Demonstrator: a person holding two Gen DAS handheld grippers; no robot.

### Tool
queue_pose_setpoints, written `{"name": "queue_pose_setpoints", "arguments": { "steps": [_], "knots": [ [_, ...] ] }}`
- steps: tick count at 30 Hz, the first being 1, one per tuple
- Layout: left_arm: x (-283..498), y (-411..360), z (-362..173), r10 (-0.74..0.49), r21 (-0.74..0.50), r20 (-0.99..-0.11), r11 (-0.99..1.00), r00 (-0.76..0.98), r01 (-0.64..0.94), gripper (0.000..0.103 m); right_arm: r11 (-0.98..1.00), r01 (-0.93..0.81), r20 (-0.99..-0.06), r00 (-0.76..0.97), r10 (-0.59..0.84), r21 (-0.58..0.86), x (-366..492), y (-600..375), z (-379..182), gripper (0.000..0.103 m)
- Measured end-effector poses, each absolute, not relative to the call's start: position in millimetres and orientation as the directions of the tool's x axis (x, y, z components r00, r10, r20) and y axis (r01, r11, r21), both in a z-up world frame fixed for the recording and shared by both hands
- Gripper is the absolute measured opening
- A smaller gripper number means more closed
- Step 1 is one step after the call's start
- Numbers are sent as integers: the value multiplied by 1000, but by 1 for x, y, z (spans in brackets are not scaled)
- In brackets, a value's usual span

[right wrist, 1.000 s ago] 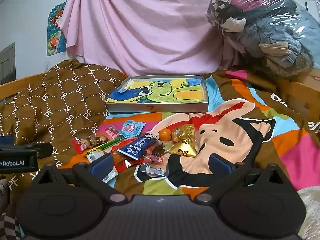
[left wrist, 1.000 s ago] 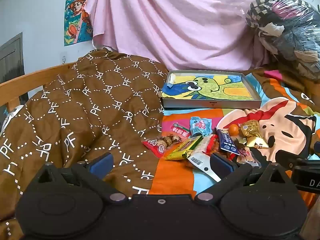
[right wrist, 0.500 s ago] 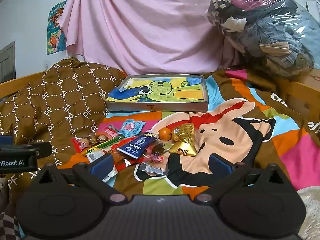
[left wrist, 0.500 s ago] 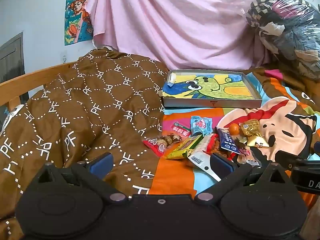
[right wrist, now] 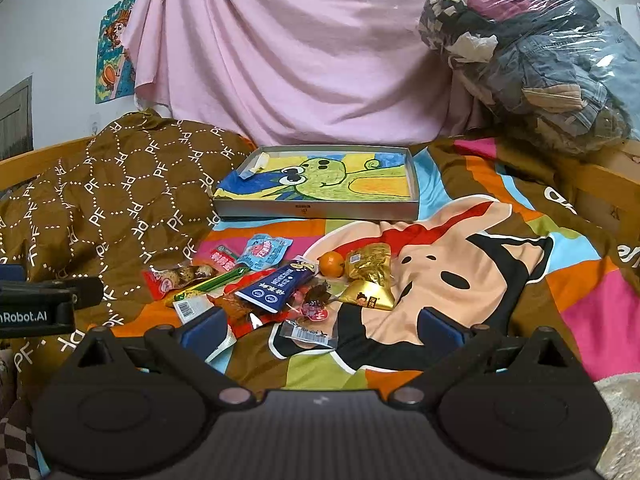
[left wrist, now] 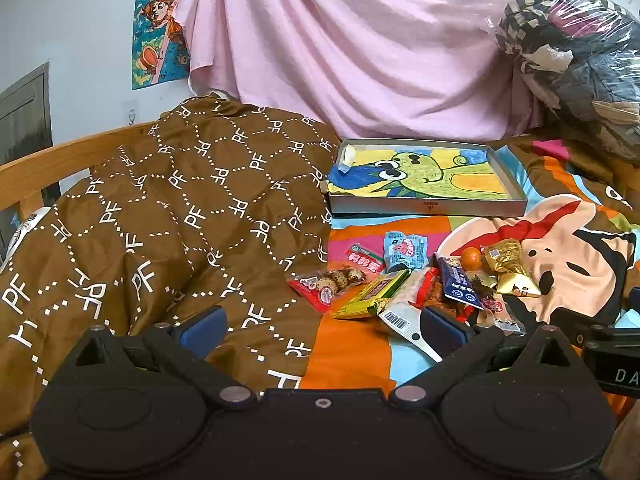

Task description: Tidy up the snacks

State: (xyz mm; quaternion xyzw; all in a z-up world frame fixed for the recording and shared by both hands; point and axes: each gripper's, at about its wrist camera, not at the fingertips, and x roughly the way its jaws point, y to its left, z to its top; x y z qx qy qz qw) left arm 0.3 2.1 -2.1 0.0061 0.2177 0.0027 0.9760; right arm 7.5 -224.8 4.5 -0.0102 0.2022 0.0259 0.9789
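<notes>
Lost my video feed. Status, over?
Both grippers, left and right, open, empty. Snack pile untouched on bedspread. Tray beyond it, path unobstructed.

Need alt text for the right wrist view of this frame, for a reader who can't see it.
The right hand-held gripper hangs open and empty over a bed, above a loose pile of snack packets and a small orange on a cartoon-print blanket. Behind the pile lies a shallow tray lined with a frog drawing; a brown quilt sits left.
</notes>
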Motion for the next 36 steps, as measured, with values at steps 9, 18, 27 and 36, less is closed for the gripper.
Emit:
{"name": "queue_pose_setpoints", "arguments": {
  "steps": [9,18,27,36],
  "knots": [
    [0,2,0,10,12,-423,1000,906,-5,102,998,-55,-397,917,47,-9,8,-225,5,103],
    [0,2,2,7,13,-423,1000,906,-2,102,998,-55,-398,916,47,-8,8,-225,5,103],
    [-1,1,2,8,13,-424,1000,906,-2,102,999,-52,-399,916,45,-8,8,-225,5,103],
    [2,1,2,16,26,-422,1000,906,-5,102,997,-75,-425,902,81,31,12,-229,5,103]
  ]
}}
